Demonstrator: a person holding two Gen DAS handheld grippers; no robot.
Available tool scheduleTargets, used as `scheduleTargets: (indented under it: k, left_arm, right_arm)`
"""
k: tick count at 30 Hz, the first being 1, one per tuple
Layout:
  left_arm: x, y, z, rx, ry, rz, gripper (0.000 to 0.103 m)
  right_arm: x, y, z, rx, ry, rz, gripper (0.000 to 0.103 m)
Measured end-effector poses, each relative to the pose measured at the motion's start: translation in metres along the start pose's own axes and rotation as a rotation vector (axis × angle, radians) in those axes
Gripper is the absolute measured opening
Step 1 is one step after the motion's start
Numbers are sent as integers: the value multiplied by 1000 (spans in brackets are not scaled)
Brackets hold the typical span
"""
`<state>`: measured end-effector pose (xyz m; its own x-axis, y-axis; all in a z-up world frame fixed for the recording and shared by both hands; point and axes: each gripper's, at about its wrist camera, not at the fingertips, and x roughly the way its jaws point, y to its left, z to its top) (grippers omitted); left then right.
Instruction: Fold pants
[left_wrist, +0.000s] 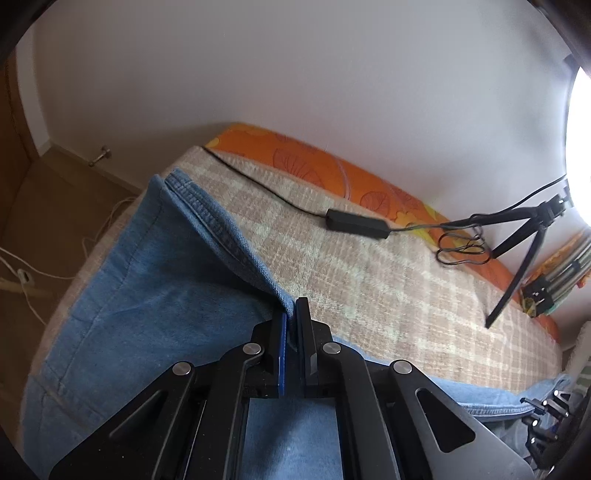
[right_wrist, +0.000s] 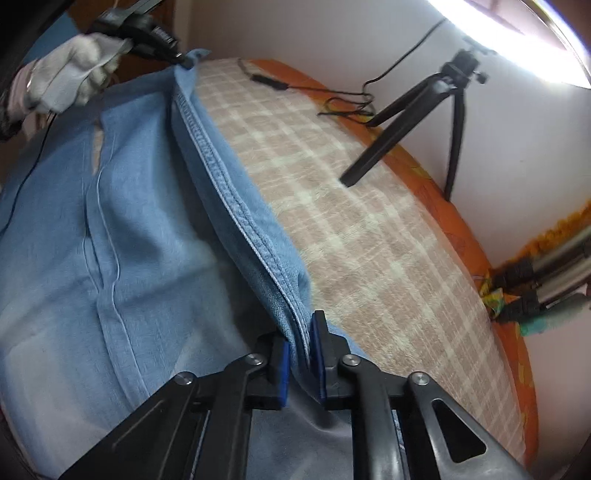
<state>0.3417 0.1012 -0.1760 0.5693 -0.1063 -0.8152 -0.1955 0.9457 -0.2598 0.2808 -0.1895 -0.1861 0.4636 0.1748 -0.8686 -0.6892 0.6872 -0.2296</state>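
Observation:
Light blue denim pants (left_wrist: 155, 280) lie on a bed under a beige checked blanket (left_wrist: 369, 280). My left gripper (left_wrist: 291, 314) is shut on the stitched edge of the denim, which rises as a ridge from the pads toward the far left. In the right wrist view my right gripper (right_wrist: 301, 332) is shut on the same stitched edge of the pants (right_wrist: 110, 221), nearer along its length. At the far end of that lifted edge the left gripper (right_wrist: 184, 61) pinches the cloth, held by a gloved hand (right_wrist: 70, 74).
A black power adapter (left_wrist: 356, 218) with its cable lies on the blanket. A small black tripod (right_wrist: 417, 110) stands on the bed's far side against a white wall. An orange patterned sheet (left_wrist: 295, 158) shows along the wall. White cables (left_wrist: 22, 273) lie on the floor at left.

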Motion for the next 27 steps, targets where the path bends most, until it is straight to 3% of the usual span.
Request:
scheduleTargets:
  k: [9, 14, 21, 27]
  left_arm:
    - [-72, 9, -10, -1, -111, -56, 3]
    - [-109, 20, -32, -6, -144, -80, 3]
    - [-164, 55, -97, -28, -185, -102, 3]
    - [-169, 91, -163, -101, -149, -117, 3]
  right_arm:
    - [-81, 23, 5, -15, -124, -126, 4]
    - [-118, 54, -1, -40, -157, -140, 4]
    - [-166, 111, -24, -91, -178, -116, 4]
    - [-181, 168, -50, -173, -121, -59, 4]
